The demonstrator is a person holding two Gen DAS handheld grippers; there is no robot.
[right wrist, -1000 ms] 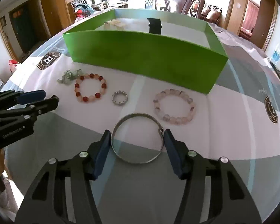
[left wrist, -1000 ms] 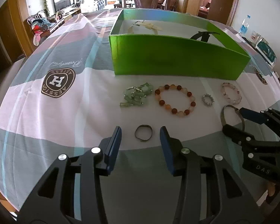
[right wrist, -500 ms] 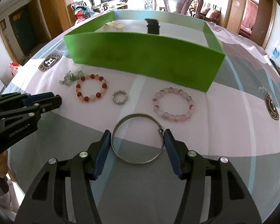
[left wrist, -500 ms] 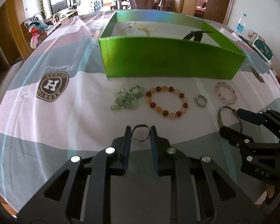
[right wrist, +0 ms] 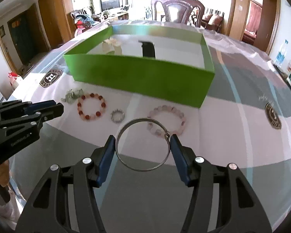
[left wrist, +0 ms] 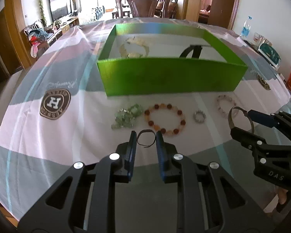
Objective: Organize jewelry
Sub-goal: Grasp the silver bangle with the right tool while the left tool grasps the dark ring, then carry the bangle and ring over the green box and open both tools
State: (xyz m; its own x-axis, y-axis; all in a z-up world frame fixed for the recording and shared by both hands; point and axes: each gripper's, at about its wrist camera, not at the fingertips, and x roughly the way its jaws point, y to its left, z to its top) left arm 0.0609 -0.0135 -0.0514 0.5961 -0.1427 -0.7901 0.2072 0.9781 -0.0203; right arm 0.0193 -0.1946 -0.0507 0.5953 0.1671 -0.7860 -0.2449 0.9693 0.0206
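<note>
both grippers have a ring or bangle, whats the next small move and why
Probably lift both and carry them over the green box's near wall. The left gripper is shut on the small dark ring, the right gripper on the metal bangle, both low over the cloth.

Both wrist cameras look steeply down, close, sharing the green box [left wrist: 170, 77]
</note>
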